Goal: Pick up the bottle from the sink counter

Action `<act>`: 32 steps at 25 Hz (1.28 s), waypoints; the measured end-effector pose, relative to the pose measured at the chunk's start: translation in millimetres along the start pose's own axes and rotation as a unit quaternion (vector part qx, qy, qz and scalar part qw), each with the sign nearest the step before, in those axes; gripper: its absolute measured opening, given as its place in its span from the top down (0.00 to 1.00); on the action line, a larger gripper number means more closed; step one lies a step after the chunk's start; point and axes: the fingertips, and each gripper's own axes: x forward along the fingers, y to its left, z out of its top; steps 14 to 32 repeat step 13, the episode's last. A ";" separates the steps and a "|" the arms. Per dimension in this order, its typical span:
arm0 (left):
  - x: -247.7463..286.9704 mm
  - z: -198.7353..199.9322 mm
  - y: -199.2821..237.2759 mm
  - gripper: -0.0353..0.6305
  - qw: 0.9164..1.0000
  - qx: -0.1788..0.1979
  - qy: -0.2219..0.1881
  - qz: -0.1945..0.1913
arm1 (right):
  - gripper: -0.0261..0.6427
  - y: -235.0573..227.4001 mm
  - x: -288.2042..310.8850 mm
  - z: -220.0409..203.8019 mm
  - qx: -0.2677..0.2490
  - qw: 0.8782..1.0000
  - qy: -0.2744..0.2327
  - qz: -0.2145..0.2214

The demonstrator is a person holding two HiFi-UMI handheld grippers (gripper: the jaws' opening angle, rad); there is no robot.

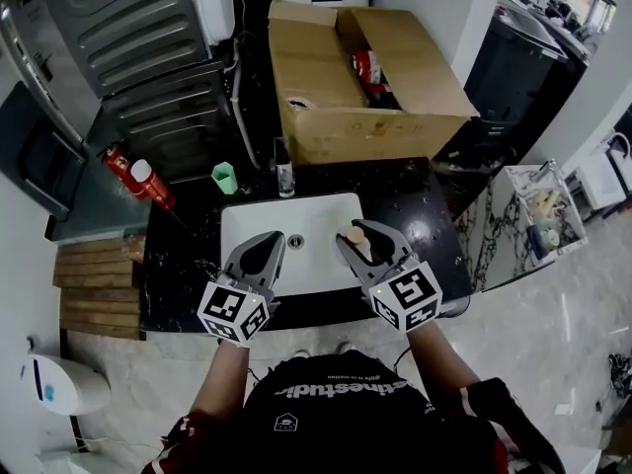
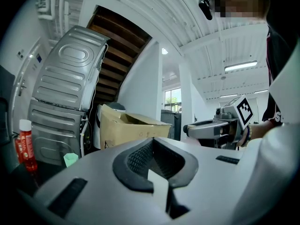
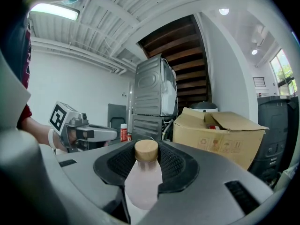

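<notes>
A pale pink bottle (image 3: 142, 179) with a round wooden cap stands upright between the ribbed pads of my right gripper (image 3: 146, 165), which is shut on its body. In the head view the bottle (image 1: 356, 241) and the right gripper (image 1: 363, 235) hang above the white sink (image 1: 312, 268), lifted off the black counter (image 1: 420, 210). My left gripper (image 1: 265, 250) hovers over the sink's left half, shut with nothing in it. In the left gripper view its pads (image 2: 140, 161) meet, and the right gripper (image 2: 212, 129) shows at the right.
An open cardboard box (image 1: 346, 87) stands behind the sink. A faucet (image 1: 284, 178), a green cup (image 1: 225, 178) and a red bottle (image 1: 140, 179) are on the counter's back left. Grey stacked machines (image 1: 148, 57) stand at the far left.
</notes>
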 end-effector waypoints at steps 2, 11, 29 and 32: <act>2.2 0.7 -1.6 0.93 1.000 -0.001 -0.001 -0.003 | 0.71 -0.1 0.6 0.0 0.003 1.000 -0.001 -0.001; 10.0 3.8 -4.0 0.93 1.000 -0.002 -0.005 -0.009 | 0.71 -1.7 0.5 3.7 0.003 1.000 -0.005 -0.002; 10.2 3.1 -3.6 0.93 1.000 -0.004 -0.005 -0.009 | 0.71 -1.7 0.9 3.8 0.002 1.000 -0.004 -0.002; 10.2 3.1 -3.6 0.93 1.000 -0.004 -0.005 -0.009 | 0.71 -1.7 0.9 3.8 0.002 1.000 -0.004 -0.002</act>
